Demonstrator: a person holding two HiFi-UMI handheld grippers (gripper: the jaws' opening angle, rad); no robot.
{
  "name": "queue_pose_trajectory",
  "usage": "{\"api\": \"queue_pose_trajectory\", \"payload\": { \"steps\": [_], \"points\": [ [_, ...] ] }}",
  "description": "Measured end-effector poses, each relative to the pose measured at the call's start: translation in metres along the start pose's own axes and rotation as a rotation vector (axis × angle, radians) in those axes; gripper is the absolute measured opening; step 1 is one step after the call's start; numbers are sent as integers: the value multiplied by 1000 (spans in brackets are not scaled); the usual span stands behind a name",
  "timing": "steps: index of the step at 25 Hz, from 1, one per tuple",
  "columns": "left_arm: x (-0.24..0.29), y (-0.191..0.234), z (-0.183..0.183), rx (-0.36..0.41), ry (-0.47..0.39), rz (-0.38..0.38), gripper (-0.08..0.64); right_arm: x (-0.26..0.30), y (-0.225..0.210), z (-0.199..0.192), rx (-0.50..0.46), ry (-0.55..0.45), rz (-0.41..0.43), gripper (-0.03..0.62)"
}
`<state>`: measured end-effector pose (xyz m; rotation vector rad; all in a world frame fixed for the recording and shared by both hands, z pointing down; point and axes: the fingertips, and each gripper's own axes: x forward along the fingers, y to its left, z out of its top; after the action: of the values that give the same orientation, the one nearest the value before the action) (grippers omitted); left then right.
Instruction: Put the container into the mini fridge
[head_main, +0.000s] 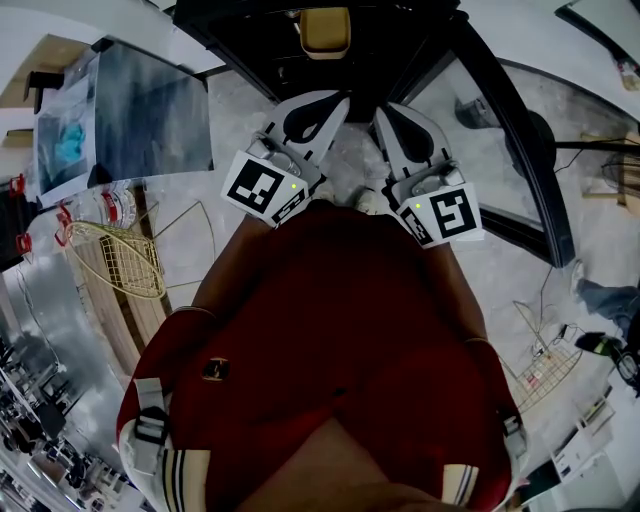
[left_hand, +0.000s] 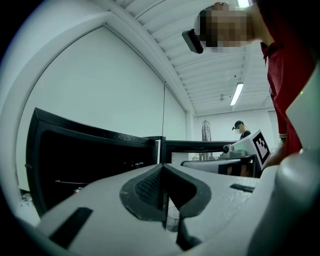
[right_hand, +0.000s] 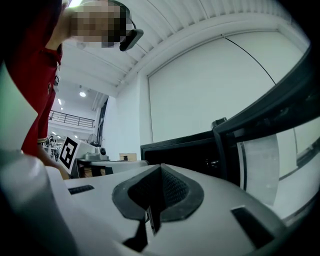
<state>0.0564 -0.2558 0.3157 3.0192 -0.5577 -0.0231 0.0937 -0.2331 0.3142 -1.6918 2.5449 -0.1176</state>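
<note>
**A:** Looking down from the near side, the person's red shirt (head_main: 340, 320) fills the foreground, well short of the mini fridge (head_main: 250, 40). Both tongs are held out level towards the fridge's open front.

**B:** What are the tongs doing?

**A:** The left tongs (left_hand: 162, 192) are pinched fully together with nothing held between them. The right tongs (right_hand: 160, 192) are the same, closed and empty. They sit side by side just in front of the fridge's opening and touch neither the fridge nor each other.

**B:** And the container?

**A:** A tan container (head_main: 325, 30) shows past the tips of the tongs, inside the fridge's dark cavity. I can't tell whether it rests on a shelf or on the fridge's floor.

**B:** So which step is this?

**A:** With both tongs empty and the container inside, I'd judge the placing itself done. The glass door (head_main: 500, 100) stands swung wide open at the fridge's right side.

**B:** What does the next move need?

**A:** Probably shutting the fridge. The right tongs are the nearer pair to the door, so they would go round to its outer face and push it across the opening. The left tongs would have to pull clear of the opening first, so the door doesn't trap them.
</note>
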Motion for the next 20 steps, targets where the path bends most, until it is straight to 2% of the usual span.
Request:
{"api": "queue_pose_trajectory", "payload": {
  "steps": [20],
  "points": [
    [-3,2,-5,-6,-10,-23,6,-2,2,-5,-15,9,-21,-2]
  ]
}}
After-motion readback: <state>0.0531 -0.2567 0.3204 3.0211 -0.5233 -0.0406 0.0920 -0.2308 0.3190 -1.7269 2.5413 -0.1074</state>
